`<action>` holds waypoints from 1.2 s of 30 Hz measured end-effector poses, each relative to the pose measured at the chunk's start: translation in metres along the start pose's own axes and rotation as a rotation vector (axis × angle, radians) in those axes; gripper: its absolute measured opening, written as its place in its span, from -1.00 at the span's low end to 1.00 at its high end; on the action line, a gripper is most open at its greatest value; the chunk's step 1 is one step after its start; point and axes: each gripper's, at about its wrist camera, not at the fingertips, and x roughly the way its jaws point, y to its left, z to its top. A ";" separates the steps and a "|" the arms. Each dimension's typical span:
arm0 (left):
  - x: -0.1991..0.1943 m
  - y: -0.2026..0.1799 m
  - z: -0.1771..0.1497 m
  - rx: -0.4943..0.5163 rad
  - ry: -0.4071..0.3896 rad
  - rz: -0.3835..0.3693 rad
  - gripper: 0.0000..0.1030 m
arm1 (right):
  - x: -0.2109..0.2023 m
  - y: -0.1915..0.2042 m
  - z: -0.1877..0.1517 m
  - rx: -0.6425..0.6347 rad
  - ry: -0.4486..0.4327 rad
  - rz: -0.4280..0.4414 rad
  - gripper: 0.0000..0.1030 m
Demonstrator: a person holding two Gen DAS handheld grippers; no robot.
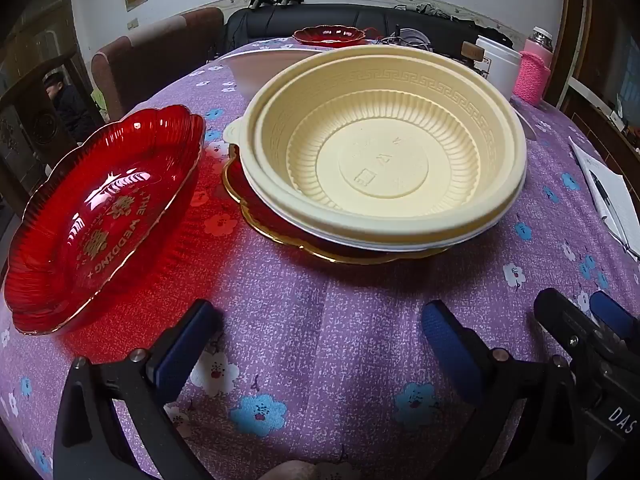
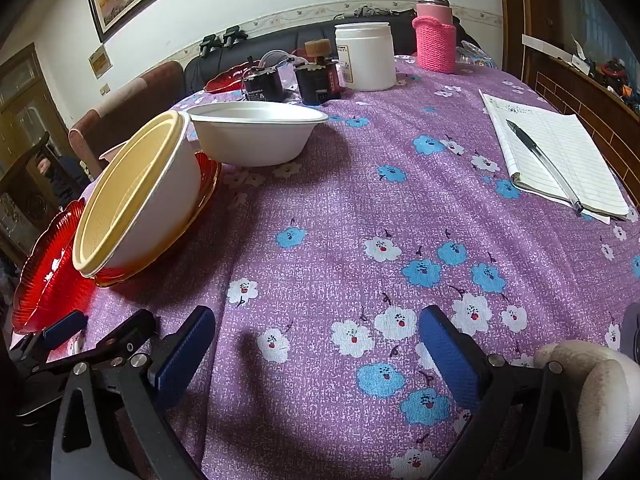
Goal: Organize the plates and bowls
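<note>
A cream-lined bowl (image 1: 384,152) sits on a red gold-rimmed plate (image 1: 256,208) in the middle of the table. A second red plate (image 1: 100,216) lies to its left. My left gripper (image 1: 316,340) is open and empty, just in front of both. In the right wrist view the same bowl (image 2: 136,200) stands on its red plate (image 2: 208,178), with a white bowl (image 2: 256,132) behind it and the other red plate (image 2: 48,276) at the far left. My right gripper (image 2: 316,344) is open and empty over bare cloth, right of the left gripper (image 2: 64,330).
A third red plate (image 1: 328,35) lies at the table's far end. A white jar (image 2: 366,56), a pink-sleeved bottle (image 2: 434,36) and dark electrical parts (image 2: 292,80) stand at the back. A notebook with a pen (image 2: 556,156) lies at the right. Chairs stand to the left.
</note>
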 end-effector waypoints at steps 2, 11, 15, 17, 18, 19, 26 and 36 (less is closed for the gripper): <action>0.000 0.000 0.000 0.000 0.000 0.000 1.00 | 0.000 0.000 0.000 0.000 0.000 0.000 0.99; 0.000 0.000 0.000 0.001 0.005 0.000 1.00 | 0.000 0.000 0.000 0.000 -0.002 0.000 0.99; 0.001 0.003 0.004 0.011 0.019 -0.008 1.00 | 0.000 0.000 0.000 -0.001 -0.002 0.000 0.99; 0.000 0.003 0.004 0.014 0.020 -0.011 1.00 | 0.000 0.000 0.000 -0.002 -0.001 0.001 0.99; -0.001 0.004 0.002 0.014 0.019 -0.010 1.00 | 0.000 0.000 0.000 -0.003 -0.001 0.001 0.99; -0.002 0.005 -0.001 0.013 0.017 -0.008 1.00 | 0.000 0.000 0.000 -0.004 -0.001 0.001 0.99; -0.007 0.008 -0.010 0.005 0.010 0.000 1.00 | 0.000 0.000 0.000 -0.007 0.001 -0.004 0.99; -0.007 0.008 -0.009 0.004 0.011 0.001 1.00 | 0.000 0.001 0.000 -0.008 0.002 -0.004 0.99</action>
